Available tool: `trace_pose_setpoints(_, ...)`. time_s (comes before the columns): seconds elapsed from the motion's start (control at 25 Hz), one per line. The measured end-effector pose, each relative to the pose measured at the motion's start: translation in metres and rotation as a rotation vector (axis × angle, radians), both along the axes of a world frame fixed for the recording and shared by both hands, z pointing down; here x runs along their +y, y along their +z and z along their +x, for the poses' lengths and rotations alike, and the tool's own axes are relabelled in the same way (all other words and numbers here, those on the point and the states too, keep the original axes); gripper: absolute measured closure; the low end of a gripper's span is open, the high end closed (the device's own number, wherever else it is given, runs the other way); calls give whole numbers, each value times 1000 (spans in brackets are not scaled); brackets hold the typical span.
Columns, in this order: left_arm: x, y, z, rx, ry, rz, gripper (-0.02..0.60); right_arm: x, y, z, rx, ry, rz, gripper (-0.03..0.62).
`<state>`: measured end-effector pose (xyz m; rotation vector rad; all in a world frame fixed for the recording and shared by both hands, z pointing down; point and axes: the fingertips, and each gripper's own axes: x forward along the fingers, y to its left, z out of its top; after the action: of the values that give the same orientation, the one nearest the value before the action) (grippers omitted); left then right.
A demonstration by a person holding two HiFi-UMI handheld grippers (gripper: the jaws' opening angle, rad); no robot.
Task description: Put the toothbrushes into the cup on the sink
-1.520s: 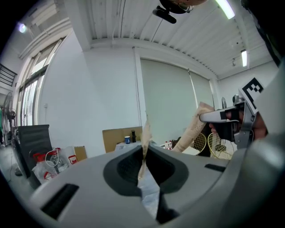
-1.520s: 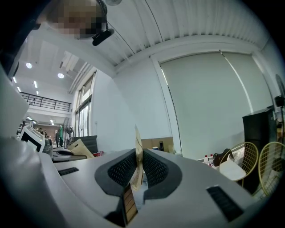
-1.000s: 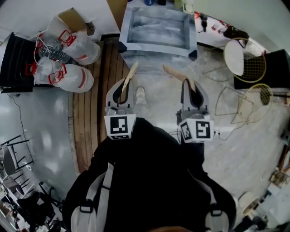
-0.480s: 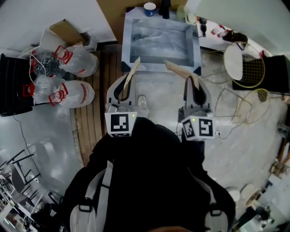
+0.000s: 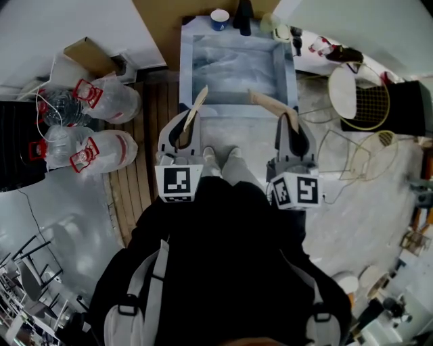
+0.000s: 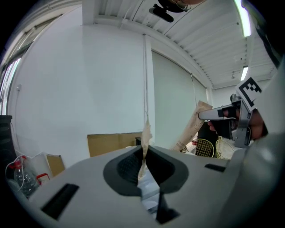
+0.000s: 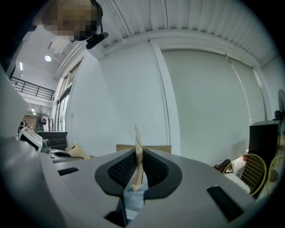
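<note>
The two toothbrushes are not in the cup yet. Each looks to be in a tan paper sleeve and is carried in a gripper, in the middle of the head view. The left toothbrush (image 5: 197, 107) stands up from the left gripper (image 5: 184, 128) and leans slightly right. The right toothbrush (image 5: 269, 104) slants up and to the left from the right gripper (image 5: 291, 130). In each gripper view the jaws are drawn narrow and pinch the flat sleeve near its lower end. Most of the length sticks out past the tips, which should leave a free end to lower into the cup.

The cup (image 5: 219, 18), blue with a white inside, stands at the top centre of the frame on the far rim of the sink (image 5: 233, 109). A dark bottle (image 5: 243, 15) is just to its right. The basin lies between the cup and the toothbrushes, so each gripper will probably have to reach across it. The person stands square to the near rim with both grippers held side by side in front of the body, apparently to go straight forward.

At the left of the frame, clear bags (image 5: 111, 101) with red marks and a cardboard box (image 5: 86, 53) sit beside a strip of wooden floor (image 5: 139, 169). At the right, rackets (image 5: 369, 101) lean near a dark box, well away from the reach.
</note>
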<state>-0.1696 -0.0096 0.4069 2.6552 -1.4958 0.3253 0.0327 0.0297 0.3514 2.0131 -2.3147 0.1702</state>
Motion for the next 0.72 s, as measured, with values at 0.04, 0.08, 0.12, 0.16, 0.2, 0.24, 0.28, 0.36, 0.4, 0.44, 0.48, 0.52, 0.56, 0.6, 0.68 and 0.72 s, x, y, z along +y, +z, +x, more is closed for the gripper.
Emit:
trace_pose_setpoints(0.04,-2,1,0,8,-2,-4,555,-2,0,0,3,2,0,553)
trace_pose_setpoints(0.08,-4,1,-1,15,-2,-6,555,-4,0,-1,6,3,0,553)
trace_pose_setpoints(0.12,-6,0,0,20,-2,-6,555,-6,0,-1,8,3,1,553)
trace_pose_setpoints(0.16,-7,0,1,25,-2,-7,555,-8,0,-1,9,1,2,553)
trace_pose_setpoints(0.2,-7,-1,3,32,-5,-10,555,-10,1,-1,10,-1,2,553)
trace_pose_setpoints(0.24,-9,-1,4,37,-7,-13,555,-13,1,-1,9,-4,3,553)
trace_pose_setpoints(0.28,-10,-1,6,37,-8,-14,555,-16,1,0,7,-8,6,553)
trace_pose_setpoints(0.36,-15,0,9,25,-9,-12,555,-22,1,2,4,-15,13,553)
trace_pose_setpoints(0.4,-17,0,11,25,-13,-10,555,-26,1,3,2,-19,15,553)
trace_pose_setpoints(0.44,-20,0,12,25,-19,-8,555,-29,1,4,-1,-23,18,554)
trace_pose_setpoints(0.48,-23,0,14,20,-22,-6,555,-32,1,6,-4,-26,20,553)
trace_pose_setpoints(0.52,-25,0,16,12,-24,-3,555,-36,1,9,-8,-29,22,553)
trace_pose_setpoints(0.56,-29,0,18,1,-23,-1,555,-40,1,11,-11,-32,24,553)
trace_pose_setpoints(0.6,-33,0,21,-15,-20,5,555,-44,2,14,-15,-35,26,553)
trace_pose_setpoints(0.68,-41,-1,28,-41,-14,18,555,-54,2,21,-21,-41,29,553)
trace_pose_setpoints(0.72,-45,-2,32,-47,-17,22,555,-58,2,25,-23,-45,30,553)
